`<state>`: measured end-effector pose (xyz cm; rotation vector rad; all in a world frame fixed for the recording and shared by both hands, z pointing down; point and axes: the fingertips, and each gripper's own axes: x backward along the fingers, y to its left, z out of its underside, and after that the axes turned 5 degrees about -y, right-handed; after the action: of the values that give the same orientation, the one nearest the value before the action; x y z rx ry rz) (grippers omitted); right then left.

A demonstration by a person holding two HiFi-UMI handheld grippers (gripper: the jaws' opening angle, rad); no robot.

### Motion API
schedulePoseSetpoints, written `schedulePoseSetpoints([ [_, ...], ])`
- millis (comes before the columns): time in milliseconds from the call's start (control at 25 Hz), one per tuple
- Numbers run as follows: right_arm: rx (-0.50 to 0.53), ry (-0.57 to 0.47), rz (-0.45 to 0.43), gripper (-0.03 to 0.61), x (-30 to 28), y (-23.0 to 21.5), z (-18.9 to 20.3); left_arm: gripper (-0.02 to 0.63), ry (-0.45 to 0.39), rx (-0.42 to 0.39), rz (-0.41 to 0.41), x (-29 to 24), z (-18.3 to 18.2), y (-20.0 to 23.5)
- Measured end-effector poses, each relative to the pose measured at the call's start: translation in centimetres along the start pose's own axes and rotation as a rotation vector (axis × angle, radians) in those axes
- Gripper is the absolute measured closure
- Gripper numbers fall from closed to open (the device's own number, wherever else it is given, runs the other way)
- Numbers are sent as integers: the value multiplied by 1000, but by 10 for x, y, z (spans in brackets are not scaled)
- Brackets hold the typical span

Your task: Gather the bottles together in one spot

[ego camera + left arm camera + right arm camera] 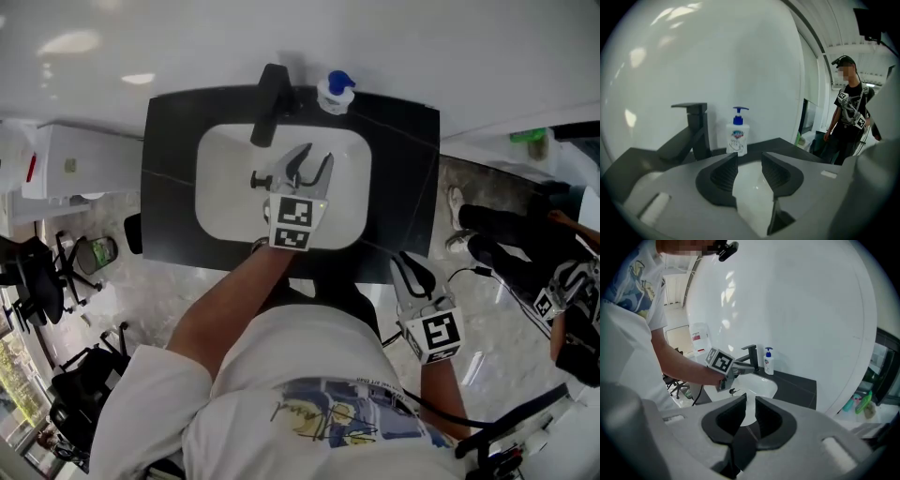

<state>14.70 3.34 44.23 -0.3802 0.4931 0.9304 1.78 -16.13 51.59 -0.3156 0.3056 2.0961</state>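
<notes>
Nearest the person, the right gripper (413, 270) hangs off the front right corner of the black worktop (403, 178). Its jaws show only a narrow gap and have nothing between them. It looks idle for now.

Further in, the left gripper (313, 159) is out over the white basin (225, 187). Its jaws are spread wide and empty, and they point toward the back of the sink. Just beyond it, the black tap (269, 103) rises from the rear rim.

The soap bottle (336, 92), white with a blue pump, stands upright on the worktop's back edge, just right of the tap and against the wall. It is untouched.

Far off to the right, on a separate ledge, are a few greenish items (863, 404) that may be more bottles, but they are too small to tell.

The step in hand looks like the left gripper's reach for the soap bottle. Next, the spread jaws need to carry on past the tap, straddle the bottle's body below the pump, and close squarely so it lifts without tipping.
</notes>
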Motion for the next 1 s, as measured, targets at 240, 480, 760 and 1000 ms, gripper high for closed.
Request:
schedulePoseSetpoints([
  [240,15,5,-8,517,-14,29,-11,453,138,211,-63,51,65,31],
  [480,21,12,-7,517,-24,53,-20,453,252,563,-234,83,122,89],
  [760,9,31,-2,517,-37,65,-21,431,295,990,-306,78,173,109],
  [1000,5,51,16,517,-39,68,-21,423,307,1230,-379,62,199,121],
])
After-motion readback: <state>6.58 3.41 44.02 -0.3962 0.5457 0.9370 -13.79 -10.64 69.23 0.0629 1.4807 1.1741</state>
